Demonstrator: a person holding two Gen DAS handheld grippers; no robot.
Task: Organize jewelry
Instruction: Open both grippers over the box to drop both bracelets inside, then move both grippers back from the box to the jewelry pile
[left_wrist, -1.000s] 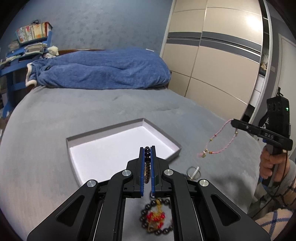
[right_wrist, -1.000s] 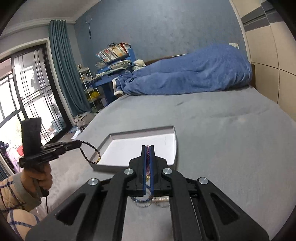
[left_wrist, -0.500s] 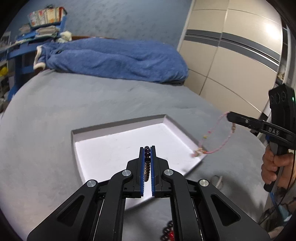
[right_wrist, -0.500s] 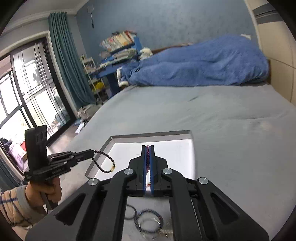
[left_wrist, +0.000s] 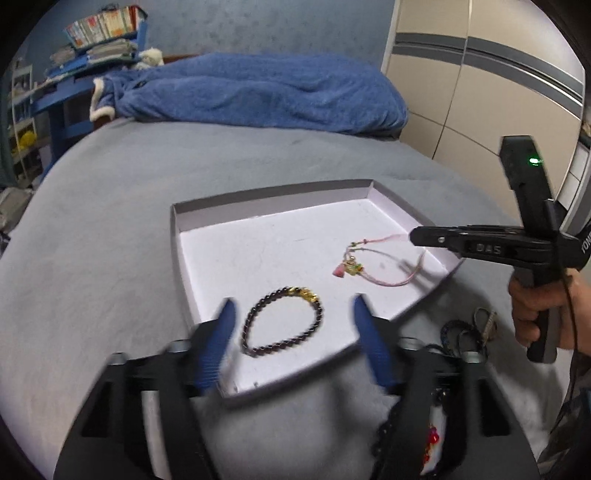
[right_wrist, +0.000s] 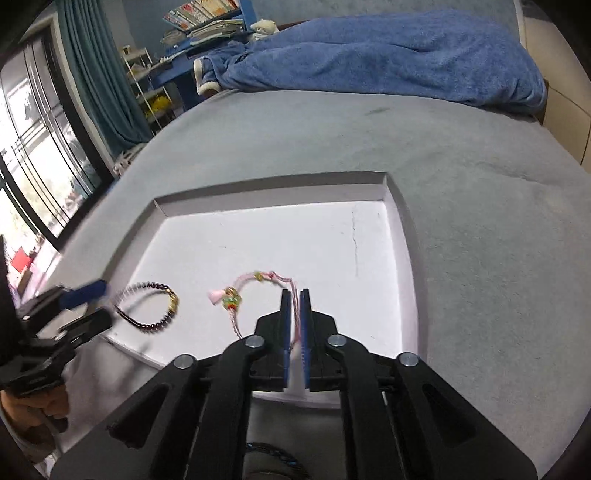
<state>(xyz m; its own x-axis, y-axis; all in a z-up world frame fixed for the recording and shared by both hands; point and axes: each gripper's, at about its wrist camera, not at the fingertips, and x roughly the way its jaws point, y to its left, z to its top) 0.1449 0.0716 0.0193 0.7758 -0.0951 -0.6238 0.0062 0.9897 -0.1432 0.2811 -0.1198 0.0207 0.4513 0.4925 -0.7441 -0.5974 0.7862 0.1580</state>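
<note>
Bracelets (left_wrist: 282, 320) in tray (left_wrist: 177, 236); left gripper (left_wrist: 291, 325) wide, right gripper (right_wrist: 294, 295) ajar, cord grip unclear.

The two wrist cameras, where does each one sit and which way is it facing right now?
Left wrist: on the left gripper, looking down along its open jaws at the dark bead bracelet in the tray; the right gripper and hand show.
Right wrist: on the right gripper, jaws slightly apart around the pink cord bracelet; left gripper at left.
Shared: tray, both bracelets, blue blanket.
</note>
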